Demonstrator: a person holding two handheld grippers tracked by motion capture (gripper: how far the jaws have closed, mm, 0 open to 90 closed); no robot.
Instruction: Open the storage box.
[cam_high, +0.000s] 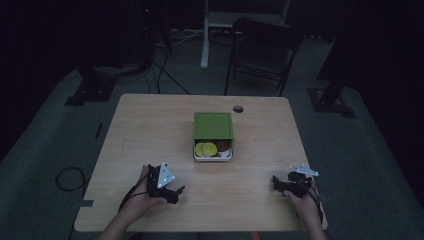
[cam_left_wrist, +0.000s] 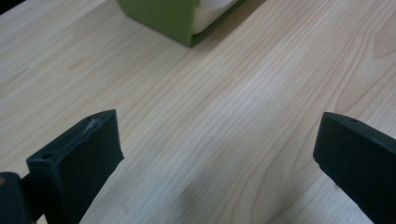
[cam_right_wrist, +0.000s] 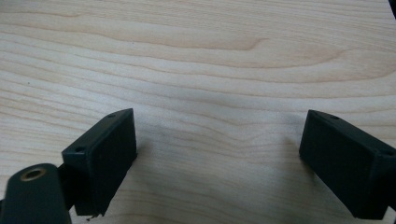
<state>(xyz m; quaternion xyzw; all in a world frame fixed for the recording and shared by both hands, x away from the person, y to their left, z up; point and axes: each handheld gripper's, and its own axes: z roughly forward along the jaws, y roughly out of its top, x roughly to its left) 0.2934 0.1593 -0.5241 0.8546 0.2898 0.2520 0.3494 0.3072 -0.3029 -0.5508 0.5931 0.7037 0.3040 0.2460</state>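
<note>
A white box (cam_high: 213, 156) with a green lid (cam_high: 213, 125) stands at the middle of the wooden table (cam_high: 150, 130). The lid covers the far part; yellow-green round pieces (cam_high: 205, 149) and a brown piece (cam_high: 222, 145) show in the near part. My left gripper (cam_high: 176, 193) rests near the front left, held by a hand, jaws wide apart over bare wood. A corner of the green lid (cam_left_wrist: 163, 18) shows at the top of the left gripper view. My right gripper (cam_high: 275, 183) lies near the front right, open, with only wood between its jaws (cam_right_wrist: 219, 154).
A round cable hole (cam_high: 238, 108) sits near the table's far edge. Behind the table stand a dark folding chair (cam_high: 262, 50) and a white stand (cam_high: 205, 35). Cables (cam_high: 67, 177) lie on the grey floor at the left.
</note>
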